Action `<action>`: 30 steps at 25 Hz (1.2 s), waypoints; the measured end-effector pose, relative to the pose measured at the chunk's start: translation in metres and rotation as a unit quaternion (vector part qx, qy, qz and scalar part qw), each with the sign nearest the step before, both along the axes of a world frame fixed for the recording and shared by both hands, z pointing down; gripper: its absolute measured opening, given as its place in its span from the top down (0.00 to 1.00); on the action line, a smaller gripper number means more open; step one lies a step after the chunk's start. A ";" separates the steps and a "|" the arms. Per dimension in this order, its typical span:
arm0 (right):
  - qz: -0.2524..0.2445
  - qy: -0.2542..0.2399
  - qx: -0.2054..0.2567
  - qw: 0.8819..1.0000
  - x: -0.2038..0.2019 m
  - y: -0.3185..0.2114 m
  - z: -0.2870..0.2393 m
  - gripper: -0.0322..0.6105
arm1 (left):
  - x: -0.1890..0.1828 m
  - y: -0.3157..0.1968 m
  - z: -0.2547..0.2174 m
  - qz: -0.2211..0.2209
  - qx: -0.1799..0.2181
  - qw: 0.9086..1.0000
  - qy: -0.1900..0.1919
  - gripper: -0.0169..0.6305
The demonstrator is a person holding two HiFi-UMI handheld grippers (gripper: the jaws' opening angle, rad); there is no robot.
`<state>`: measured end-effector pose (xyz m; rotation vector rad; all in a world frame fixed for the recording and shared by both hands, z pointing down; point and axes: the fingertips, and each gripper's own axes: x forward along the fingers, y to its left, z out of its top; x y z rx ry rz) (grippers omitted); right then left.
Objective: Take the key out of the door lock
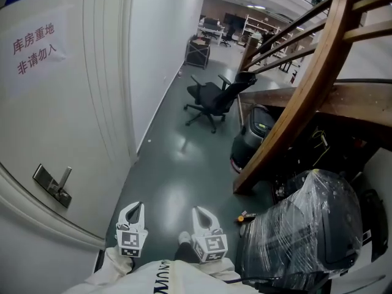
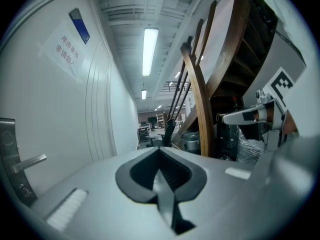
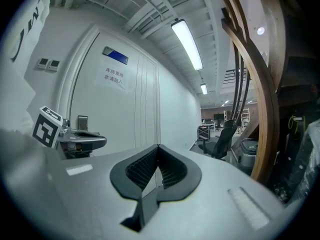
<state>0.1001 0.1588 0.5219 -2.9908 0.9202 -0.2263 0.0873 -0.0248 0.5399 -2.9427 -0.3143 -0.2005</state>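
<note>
One lock [image 1: 52,184] left of hand-held gripper [image 1: 133,208]

The door lock [image 1: 52,185] looked brushed metal. The floor [image 1: 177,188] was glossy; the stair rail [image 1: 318,72] was smooth wood.

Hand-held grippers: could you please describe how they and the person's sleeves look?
Both the left hand-held gripper and the right hand-held gripper have white tapered jaws with dark ribbed pads. Each carries a cube of black-and-white square markers. The sleeves are white.
</note>
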 end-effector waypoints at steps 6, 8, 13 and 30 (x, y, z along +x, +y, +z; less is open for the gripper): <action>-0.021 -0.003 0.010 1.000 0.061 0.002 0.000 0.95 | 0.045 0.003 -0.002 -0.023 0.014 1.000 -0.001 0.97; -0.033 -0.001 0.011 0.999 0.085 0.000 -0.002 0.95 | 0.063 0.002 -0.005 -0.035 0.015 0.999 0.000 0.97; -0.068 0.001 0.015 0.998 0.141 -0.010 -0.003 0.95 | 0.108 -0.003 -0.001 -0.065 0.020 0.998 -0.007 0.97; -0.273 -0.034 0.020 0.961 0.225 -0.112 0.022 0.95 | 0.115 -0.078 0.000 -0.278 0.048 0.959 -0.035 0.97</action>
